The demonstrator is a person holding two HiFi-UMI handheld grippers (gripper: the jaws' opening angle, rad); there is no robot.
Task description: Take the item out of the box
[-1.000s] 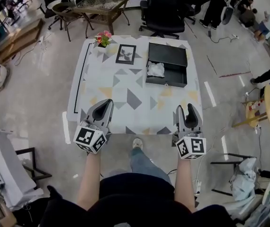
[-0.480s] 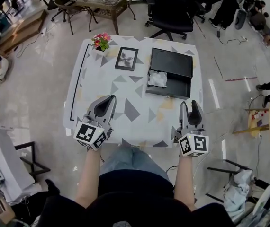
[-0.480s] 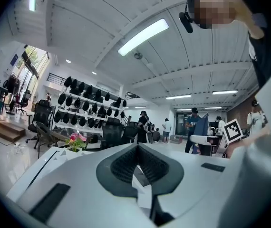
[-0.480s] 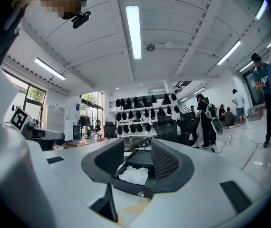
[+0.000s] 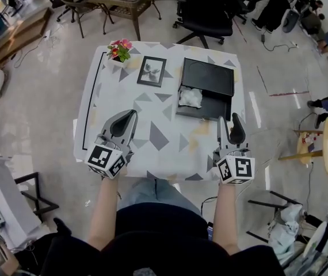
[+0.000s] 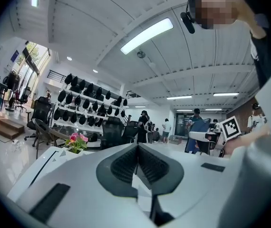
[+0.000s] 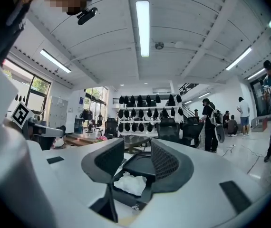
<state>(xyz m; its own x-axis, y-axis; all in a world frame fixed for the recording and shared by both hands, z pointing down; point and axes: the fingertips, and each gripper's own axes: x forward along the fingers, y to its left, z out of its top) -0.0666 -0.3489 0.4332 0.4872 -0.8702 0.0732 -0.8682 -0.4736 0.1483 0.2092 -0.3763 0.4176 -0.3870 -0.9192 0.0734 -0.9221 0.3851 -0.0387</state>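
Note:
An open black box [image 5: 205,78] lies on the patterned table [image 5: 152,105] at the far right. A crumpled white item [image 5: 190,98] rests in its near left part. My right gripper [image 5: 229,120] hovers over the table's near right edge, open and empty, a little short of the box. In the right gripper view the box [image 7: 144,164] and the white item [image 7: 131,183] show between the spread fingers of the right gripper [image 7: 138,150]. My left gripper [image 5: 129,116] hangs over the near left of the table, shut on nothing. In its own view the left gripper [image 6: 137,150] has its pads pressed together.
A small pot of pink flowers [image 5: 118,50] and a framed picture [image 5: 151,71] stand at the table's far left. A black office chair [image 5: 207,7] is behind the table. A round stool [image 5: 327,138] stands on the floor at right.
Both grippers have moved forward from the table's near edge to over its top. The table now sits closer in view. The jaws kept their states.

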